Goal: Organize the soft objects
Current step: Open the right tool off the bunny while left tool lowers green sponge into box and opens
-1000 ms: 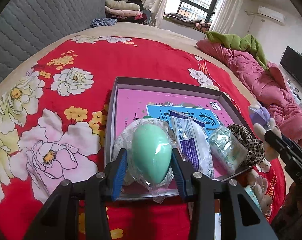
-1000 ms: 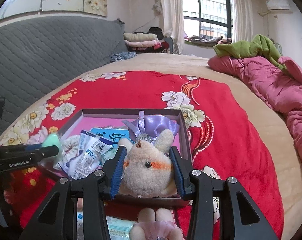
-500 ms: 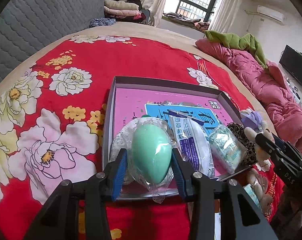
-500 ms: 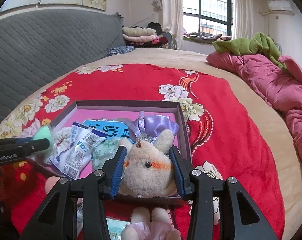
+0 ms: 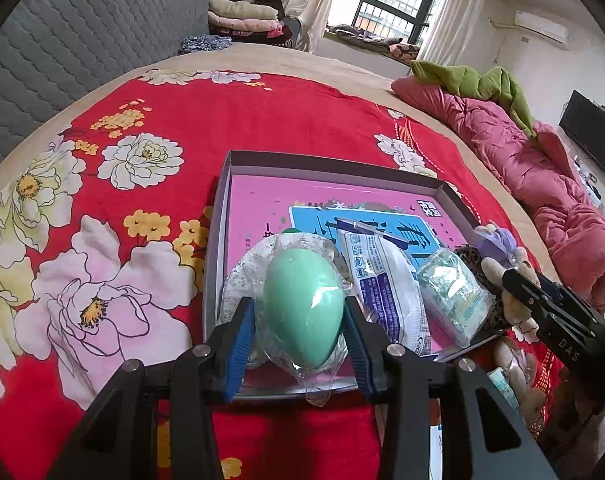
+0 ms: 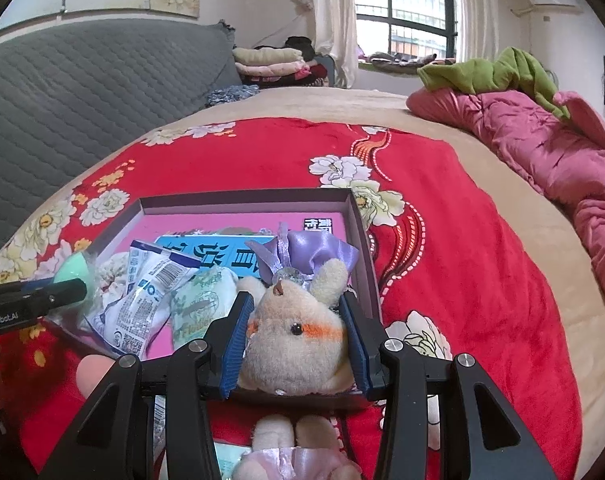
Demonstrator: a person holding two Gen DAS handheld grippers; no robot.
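Bedroom, daylight through a barred window with pale curtains. Wide bed under a beige sheet, overlaid by a red blanket printed with big white, pink and yellow flowers. Grey quilted headboard along the left; folded bedding stacked at its far end. Crumpled pink quilt along the right edge of the bed, a green garment heaped on top. Dark screen on the right wall, air conditioner high near the ceiling.

On the red blanket, a shallow grey-walled box with a pink printed floor. Inside, at the near end, side by side: a white lacy pad, a white and blue packet, a green-tinted packet.

Left gripper over the box's near-left corner, jaws clamped on a mint-green egg-shaped sponge in clear wrap — blue pads pressing both sides.

Right gripper at the box's near-right corner, jaws closed on the head of a beige plush rabbit with a lilac bow — head above the box, legs and pink skirt dangling below the near wall, outside it.
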